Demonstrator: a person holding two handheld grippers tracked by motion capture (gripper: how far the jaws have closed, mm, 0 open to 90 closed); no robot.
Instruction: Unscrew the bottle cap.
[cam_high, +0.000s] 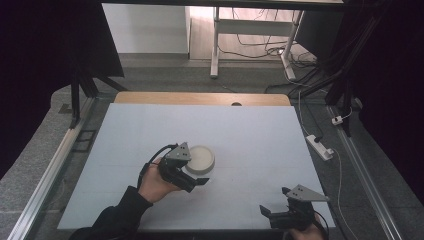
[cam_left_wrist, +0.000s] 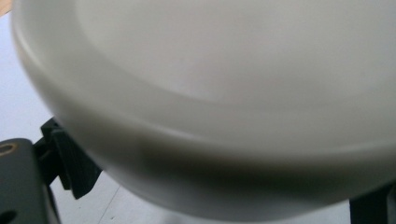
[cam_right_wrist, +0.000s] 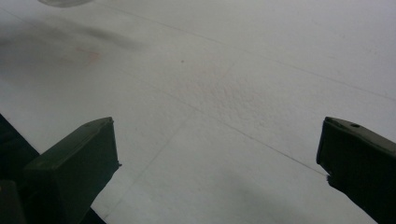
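Observation:
A shallow round white bowl (cam_high: 201, 158) sits on the white table (cam_high: 150, 130), a little left of centre. My left gripper (cam_high: 192, 173) is at the bowl's near-left rim, held by a hand in a black sleeve. In the left gripper view the bowl (cam_left_wrist: 224, 93) looms very close, and the left gripper (cam_left_wrist: 219, 186) has its jaws spread wide on either side of the bowl's near edge. I cannot tell whether they touch it. My right gripper (cam_high: 274, 201) is at the table's near right edge, open over bare table, and the right gripper (cam_right_wrist: 217, 158) holds nothing.
A strip of wooden tabletop (cam_high: 200, 98) shows at the far edge. A white power strip (cam_high: 320, 146) with cables lies on the floor to the right. White desk legs (cam_high: 215, 45) stand beyond the table, and dark curtains hang on both sides.

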